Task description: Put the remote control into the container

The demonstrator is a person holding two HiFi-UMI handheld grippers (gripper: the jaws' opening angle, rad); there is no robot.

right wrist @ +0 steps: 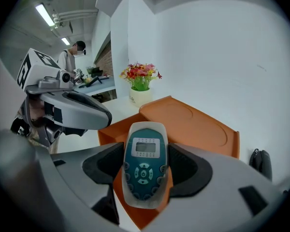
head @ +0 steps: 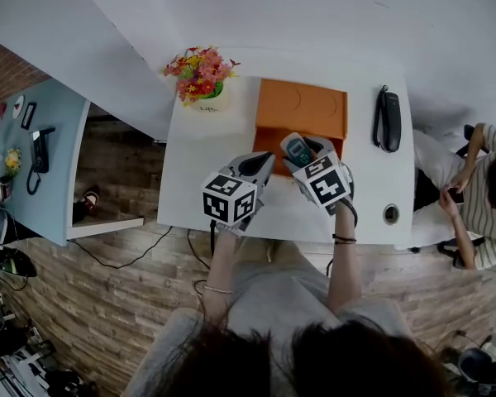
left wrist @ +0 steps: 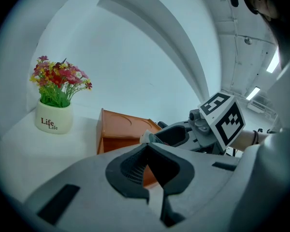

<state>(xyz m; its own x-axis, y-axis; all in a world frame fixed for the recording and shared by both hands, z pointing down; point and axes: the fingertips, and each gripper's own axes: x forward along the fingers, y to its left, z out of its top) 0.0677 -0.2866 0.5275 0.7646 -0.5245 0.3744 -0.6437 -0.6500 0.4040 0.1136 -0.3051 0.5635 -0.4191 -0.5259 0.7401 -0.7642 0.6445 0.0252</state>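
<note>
The remote control (right wrist: 145,170), white with a teal face, a small screen and several buttons, is clamped between the jaws of my right gripper (right wrist: 146,151). It hangs above the front edge of the orange container (right wrist: 195,124), whose lid stands open. In the head view the remote (head: 296,149) points toward the container (head: 302,110), and the right gripper (head: 307,154) is just in front of it. My left gripper (head: 263,163) is close beside it on the left, jaws together and empty. In the left gripper view its tips (left wrist: 147,148) meet in front of the container (left wrist: 121,129).
A white pot of flowers (head: 200,74) stands at the back left of the white table (head: 202,168). A black telephone handset (head: 388,118) lies at the right. A person (head: 479,180) sits past the table's right end. A blue desk (head: 54,164) is off to the left.
</note>
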